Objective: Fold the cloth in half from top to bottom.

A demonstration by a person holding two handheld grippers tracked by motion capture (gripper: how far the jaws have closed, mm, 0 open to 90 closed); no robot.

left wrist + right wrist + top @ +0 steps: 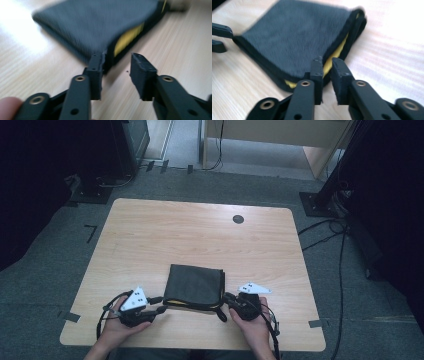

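the dark folded cloth (pixel 195 286) lies squared near the table (pixel 150 235) front edge, so folding looks nearly done. the left gripper (pixel 116 72) stands open at its near corner, holding nothing. the right gripper (pixel 327 75) pinches the other corner's edge. its view shows yellow inner layers, barely visible from above.

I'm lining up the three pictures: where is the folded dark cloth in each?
High view: folded dark cloth at the table's near middle, between both grippers.
Left gripper view: upper centre, corner at the jaws.
Right gripper view: upper centre, corner between the jaws.
Shared landmark: its yellow inner layer.
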